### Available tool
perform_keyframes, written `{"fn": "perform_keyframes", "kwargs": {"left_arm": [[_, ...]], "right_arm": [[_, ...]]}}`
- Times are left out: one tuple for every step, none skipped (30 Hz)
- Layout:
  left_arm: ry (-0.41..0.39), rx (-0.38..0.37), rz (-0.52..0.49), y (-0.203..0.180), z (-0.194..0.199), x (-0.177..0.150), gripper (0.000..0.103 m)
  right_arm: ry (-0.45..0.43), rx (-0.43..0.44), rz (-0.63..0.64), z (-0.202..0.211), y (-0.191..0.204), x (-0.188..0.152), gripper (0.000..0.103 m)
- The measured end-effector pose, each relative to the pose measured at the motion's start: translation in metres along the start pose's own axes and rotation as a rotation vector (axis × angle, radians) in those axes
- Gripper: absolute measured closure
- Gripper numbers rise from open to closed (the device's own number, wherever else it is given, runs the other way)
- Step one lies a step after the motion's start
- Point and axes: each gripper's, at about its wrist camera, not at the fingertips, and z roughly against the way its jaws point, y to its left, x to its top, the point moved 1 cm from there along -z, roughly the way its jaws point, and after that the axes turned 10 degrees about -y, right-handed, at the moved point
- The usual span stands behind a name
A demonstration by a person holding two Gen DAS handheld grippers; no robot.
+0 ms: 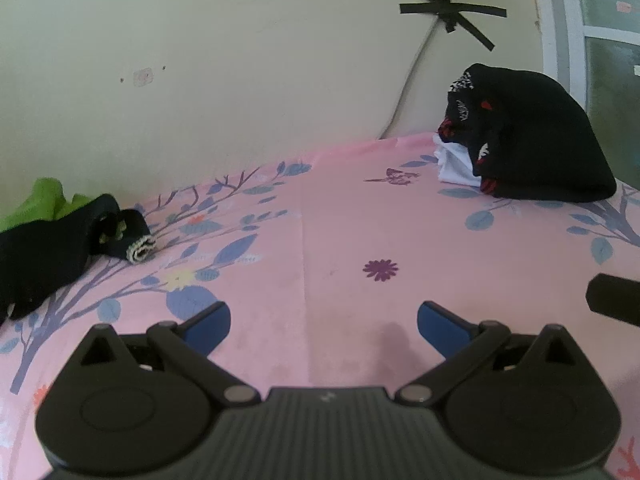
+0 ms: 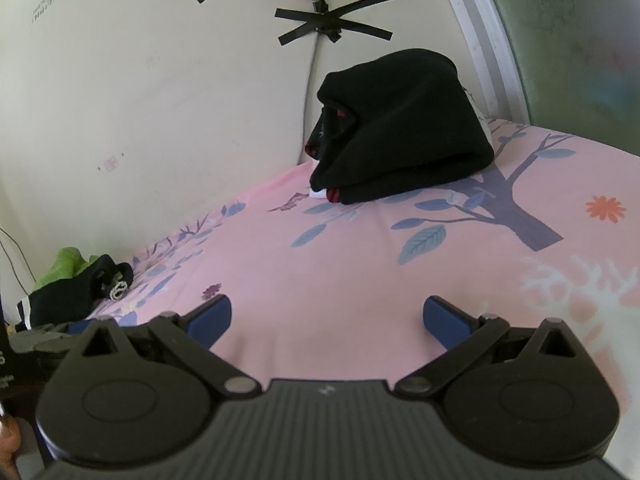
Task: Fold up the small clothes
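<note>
Pink floral bedsheet (image 1: 340, 232) against cream wall (image 1: 200, 60), clothes piles (image 2: 400, 132) apart.

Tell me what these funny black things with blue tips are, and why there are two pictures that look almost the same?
Those are two grabbing tools, like big tweezers. A person holds one in each hand, and each tool carries a little camera looking out along its two fingers. So one picture comes from the left gripper and the other from the right gripper. The blue tips are the fingers. Both stand wide open and hold nothing. Under them is a bed with a pink flowered sheet. A folded stack of clothes, mostly black, sits near the wall. Farther left lies a loose heap of black and green clothes, not yet folded. The bent look comes from the round lens.
</note>
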Motion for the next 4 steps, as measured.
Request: {"fn": "perform_keyframes", "kwargs": {"left_arm": [[-0.001, -0.002, -0.003, -0.0005, 0.0, 0.0, 0.0], [-0.001, -0.004, -0.005, -0.0008, -0.0001, 0.0002, 0.0], [0.001, -0.006, -0.006, -0.001, -0.0003, 0.0002, 0.0], [0.003, -0.006, -0.008, -0.0011, -0.0006, 0.0002, 0.0]], "right_arm": [[-0.001, 0.001, -0.001, 0.0001, -0.0001, 0.0, 0.006], [-0.001, 0.001, -0.001, 0.0001, 0.0, 0.0001, 0.006], [-0.001, 0.001, -0.002, 0.0003, 0.0001, 0.0002, 0.006], [-0.001, 0.001, -0.002, 0.0003, 0.0001, 0.0002, 0.006]]}}
